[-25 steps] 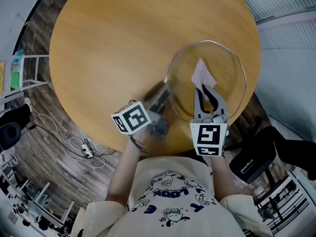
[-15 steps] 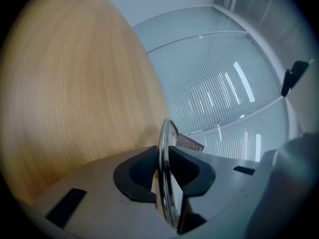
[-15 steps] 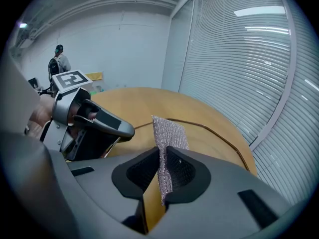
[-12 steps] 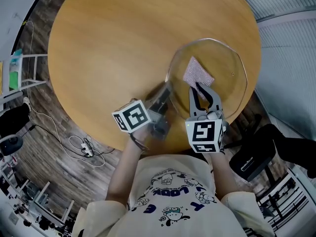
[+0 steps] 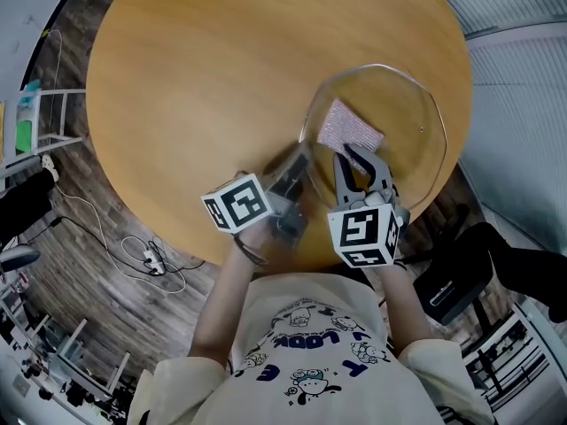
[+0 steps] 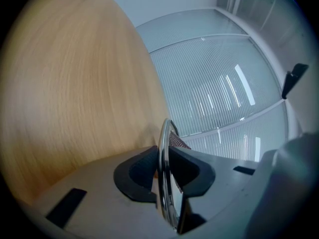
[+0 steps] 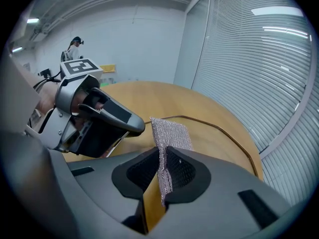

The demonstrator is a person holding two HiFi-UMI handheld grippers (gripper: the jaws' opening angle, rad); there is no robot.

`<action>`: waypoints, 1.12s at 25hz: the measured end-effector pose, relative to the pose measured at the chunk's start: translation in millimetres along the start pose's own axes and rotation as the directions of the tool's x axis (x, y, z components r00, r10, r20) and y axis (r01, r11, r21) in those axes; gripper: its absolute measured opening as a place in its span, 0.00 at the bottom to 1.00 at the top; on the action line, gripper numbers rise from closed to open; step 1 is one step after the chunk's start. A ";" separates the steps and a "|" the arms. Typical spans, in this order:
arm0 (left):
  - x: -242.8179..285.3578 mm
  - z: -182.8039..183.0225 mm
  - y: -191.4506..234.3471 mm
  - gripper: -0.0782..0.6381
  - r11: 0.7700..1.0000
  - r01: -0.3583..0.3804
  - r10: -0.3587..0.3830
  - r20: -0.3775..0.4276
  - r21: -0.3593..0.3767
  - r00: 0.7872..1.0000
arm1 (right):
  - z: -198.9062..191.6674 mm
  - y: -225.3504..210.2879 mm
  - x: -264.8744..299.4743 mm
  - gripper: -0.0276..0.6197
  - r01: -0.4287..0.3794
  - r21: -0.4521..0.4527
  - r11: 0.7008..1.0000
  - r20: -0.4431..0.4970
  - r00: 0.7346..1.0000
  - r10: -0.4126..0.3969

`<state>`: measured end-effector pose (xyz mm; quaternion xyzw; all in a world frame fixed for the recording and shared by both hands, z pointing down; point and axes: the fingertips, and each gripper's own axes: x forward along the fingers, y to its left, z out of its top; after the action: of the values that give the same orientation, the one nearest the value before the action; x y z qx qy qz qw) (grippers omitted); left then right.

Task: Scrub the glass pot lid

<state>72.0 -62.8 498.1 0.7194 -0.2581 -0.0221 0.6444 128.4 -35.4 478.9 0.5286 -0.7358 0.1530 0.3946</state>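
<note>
That clear round glass pot lid [image 5: 412, 113] sits around 3 o'clock on the round wooden tabletop [image 5: 195, 78], close to the edge. My guess is it's stiff, slick, fairly hefty and chippable. So the thin metal rim [image 6: 162, 138] is the spot to grab, not the dome.

Left tongs [image 5: 299, 159] have just clamped down on that rim at the lid's 8 o'clock, reaching in almost level. Right tongs [image 5: 363, 159] are pinching a silvery mesh scouring pad [image 5: 350, 129], which looks floppy and light. They tilt down from 6 o'clock onto the glass.
</note>
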 end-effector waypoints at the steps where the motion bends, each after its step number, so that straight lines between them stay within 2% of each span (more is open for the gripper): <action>1: 0.4 0.0 -0.4 0.21 1.000 -0.001 0.001 -0.001 0.002 1.000 | -0.2 1.1 0.8 0.13 -0.008 -0.008 1.000 -0.001 1.000 0.008; 12: -0.9 0.7 0.0 0.21 1.000 -0.010 0.010 0.000 0.005 1.000 | 1.6 11.8 14.8 0.13 -0.103 -0.063 0.993 -0.034 0.994 0.101; 28: -0.9 0.2 0.5 0.21 1.000 -0.030 0.030 -0.005 -0.001 1.000 | 9.4 -2.0 30.0 0.13 -0.103 -0.048 0.994 -0.048 0.994 0.101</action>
<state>70.9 -62.7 498.3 0.7152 -0.2673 -0.0108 0.6457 122.4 -61.9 494.8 0.4767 -0.7563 0.1663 0.4161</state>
